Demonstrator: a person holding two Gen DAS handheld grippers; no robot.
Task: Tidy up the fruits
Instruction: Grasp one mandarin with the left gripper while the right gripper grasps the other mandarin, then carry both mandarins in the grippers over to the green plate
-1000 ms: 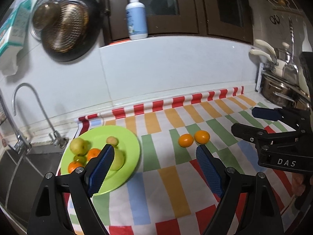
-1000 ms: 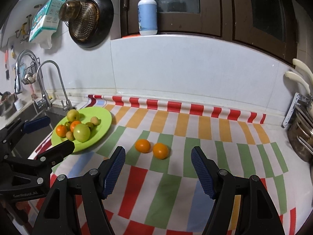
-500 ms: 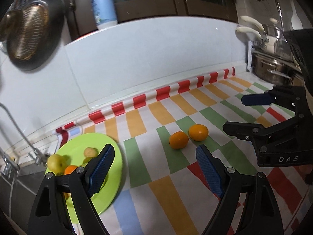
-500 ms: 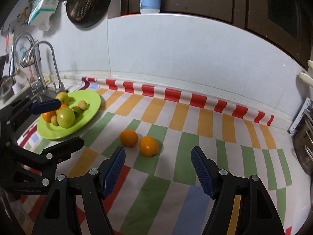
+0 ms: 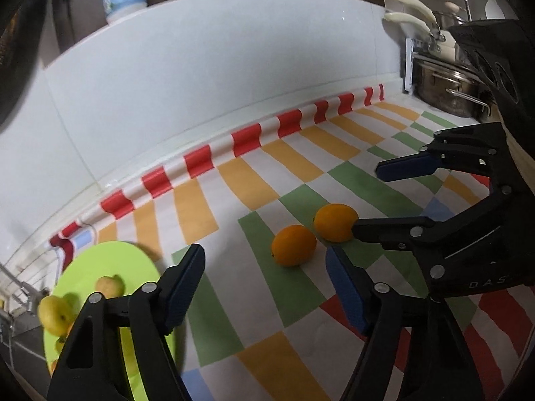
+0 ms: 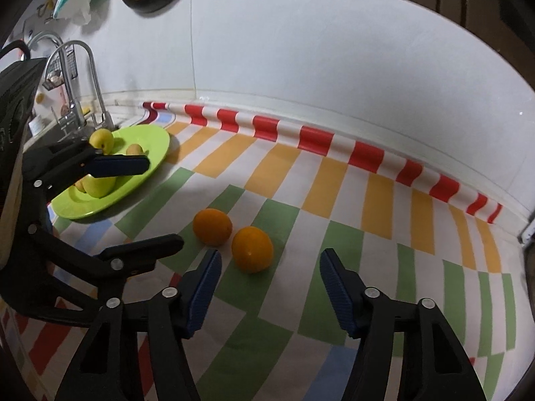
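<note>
1. Compared with a second ago, both tools sit lower and closer to the two round oranges, which now fill more of each view; the lime-green round plate has slid toward the left edge of the left wrist view.
2. The left tool is wide open and holds nothing; the nearer orange lies just ahead of its blue-padded fingers, on a green square of the checked cloth covering the counter.
3. The right tool is also spread wide and empty; the farther orange rests just beyond its tips, touching or almost touching its neighbour.
4. In the left wrist view, the right tool's lower finger overlaps that orange's edge; contact cannot be judged.
5. The yellow-green fruits on the plate are partly hidden behind the left tool's finger in the right view, and blurred in the left.
</note>
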